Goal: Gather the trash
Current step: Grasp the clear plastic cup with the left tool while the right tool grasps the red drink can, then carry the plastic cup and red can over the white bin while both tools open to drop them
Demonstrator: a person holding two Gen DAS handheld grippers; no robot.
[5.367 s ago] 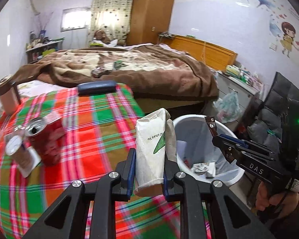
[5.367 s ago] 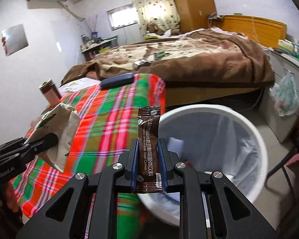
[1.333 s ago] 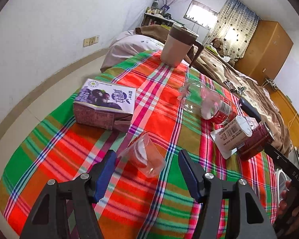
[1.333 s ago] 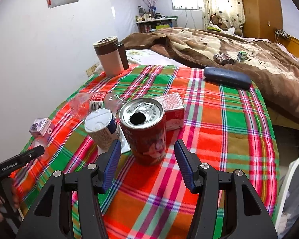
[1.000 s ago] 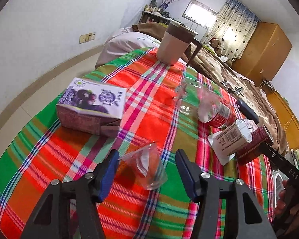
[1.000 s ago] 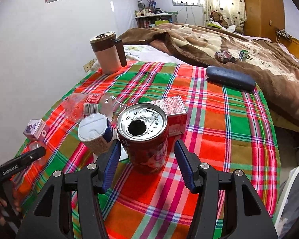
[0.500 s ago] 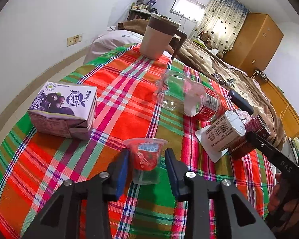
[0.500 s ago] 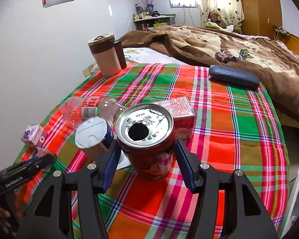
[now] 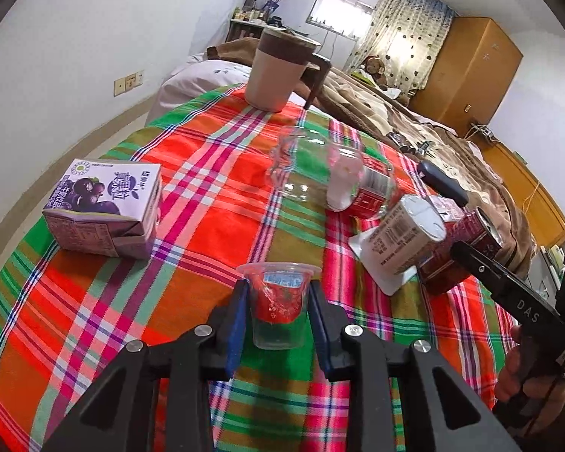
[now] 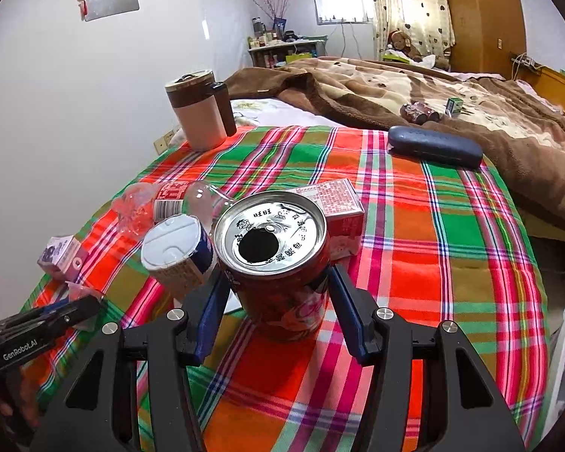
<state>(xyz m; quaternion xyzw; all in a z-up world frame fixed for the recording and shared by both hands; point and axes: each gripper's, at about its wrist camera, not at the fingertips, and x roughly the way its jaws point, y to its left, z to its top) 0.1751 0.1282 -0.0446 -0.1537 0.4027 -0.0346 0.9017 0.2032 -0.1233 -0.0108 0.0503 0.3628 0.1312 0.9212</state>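
My left hand-held gripper [image 9: 277, 310] clenched the jelly cup [image 9: 278, 302] for binning; my right hand-held gripper [image 10: 278, 301] straddled the red can [image 10: 278, 263], jaws not yet touching.

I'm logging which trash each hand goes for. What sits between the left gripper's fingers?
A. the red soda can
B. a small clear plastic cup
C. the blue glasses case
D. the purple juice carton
B: the left gripper has its blue pads against the small clear plastic cup.
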